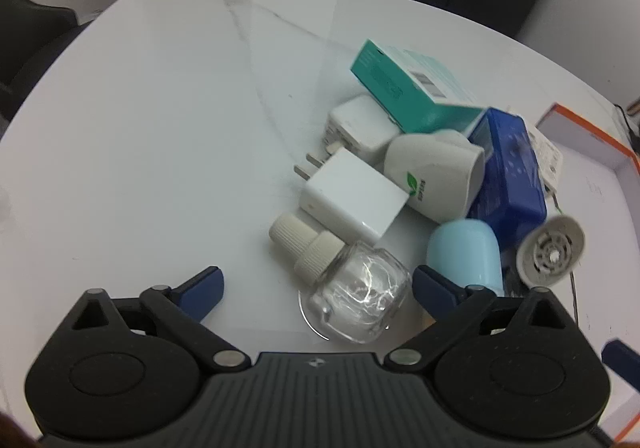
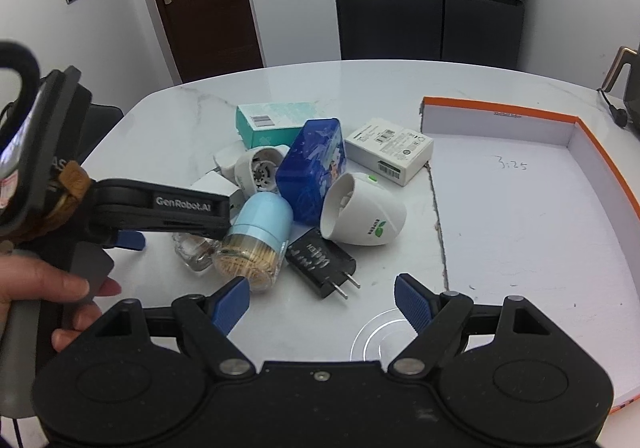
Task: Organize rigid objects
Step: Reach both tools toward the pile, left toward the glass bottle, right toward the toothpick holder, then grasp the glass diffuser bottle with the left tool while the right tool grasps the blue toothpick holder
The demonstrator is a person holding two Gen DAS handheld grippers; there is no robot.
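Clutter of small hard things sits heaped on the white desk ahead of me. Through the left wrist camera I see my left gripper with its jaws spread wide, low over a clear glass bottle lying on its side, its ribbed cream cap pointing away to the left. Just behind the bottle lies a white charger, prongs up-left, touching a white plug-in unit with a green leaf mark. A second white plug sits behind that, under the end of a teal box. To the right lie a blue tin and a pale blue capped jar.

Through the right wrist camera my right gripper hangs with its jaws spread, closing on nothing, above bare desk just short of a black charger. The jar of toothpicks lies at my left fingertip. A white carton rests beyond the blue tin. An orange-rimmed tray lies at right. A hand grips the other tool's handle.
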